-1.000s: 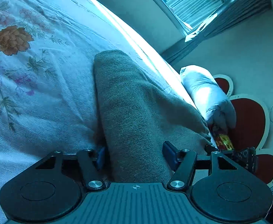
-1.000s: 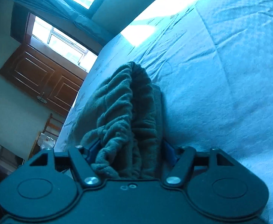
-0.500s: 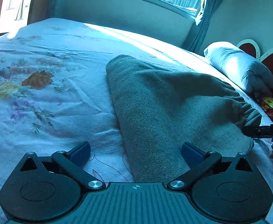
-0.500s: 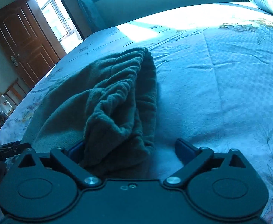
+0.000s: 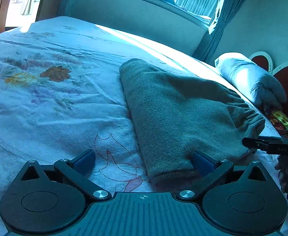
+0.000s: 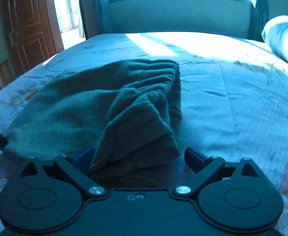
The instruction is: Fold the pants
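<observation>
Your left claw (image 5: 143, 162) and right claw (image 6: 139, 157) both gape apart, gripping nothing; folded grey pants (image 5: 175, 106) lie on the bed (image 5: 45, 108) toward its pillow (image 5: 248, 78) end.

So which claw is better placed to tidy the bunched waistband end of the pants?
Right, probably. The right claw sits open at the pants' bunched waistband; the left claw is open at the smooth end.
</observation>
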Demonstrator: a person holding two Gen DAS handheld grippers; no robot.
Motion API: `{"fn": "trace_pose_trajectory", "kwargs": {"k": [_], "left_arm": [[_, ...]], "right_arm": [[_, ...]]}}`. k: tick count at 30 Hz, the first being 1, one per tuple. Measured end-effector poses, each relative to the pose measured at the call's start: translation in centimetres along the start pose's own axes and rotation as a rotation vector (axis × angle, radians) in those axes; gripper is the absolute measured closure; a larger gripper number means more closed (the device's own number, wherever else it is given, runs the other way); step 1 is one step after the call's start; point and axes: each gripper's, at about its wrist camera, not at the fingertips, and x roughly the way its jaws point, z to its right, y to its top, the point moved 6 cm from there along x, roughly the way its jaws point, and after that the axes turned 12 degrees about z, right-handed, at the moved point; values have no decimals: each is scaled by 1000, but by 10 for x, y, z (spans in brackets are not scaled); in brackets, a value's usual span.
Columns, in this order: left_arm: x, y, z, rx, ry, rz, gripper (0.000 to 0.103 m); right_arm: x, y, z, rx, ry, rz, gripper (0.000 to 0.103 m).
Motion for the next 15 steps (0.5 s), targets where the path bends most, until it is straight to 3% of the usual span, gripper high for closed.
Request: {"fn": "trace_pose_trajectory", "kwargs": {"k": [3, 7, 9, 11, 13, 15], "left_arm": [[-4, 0, -1, 8, -10, 2, 0], [-9, 3, -9, -49, -8, 36, 0], [-11, 5, -12, -61, 11, 60, 0], [-12, 5, -15, -69, 29, 73, 0], [-12, 5, -16, -76, 36, 76, 0], [-12, 5, -18, -79, 45, 79, 0]], "right_arm": [[-19, 3, 17, 104, 21, 50, 11], [-51, 23, 15, 75, 1, 189, 15], [-61, 38, 11, 104, 54, 254, 15], [-61, 50, 2, 116, 126, 290, 24], [-56, 53, -11, 112, 219, 292, 29], [-46, 45, -18, 99, 252, 257, 31]]}}
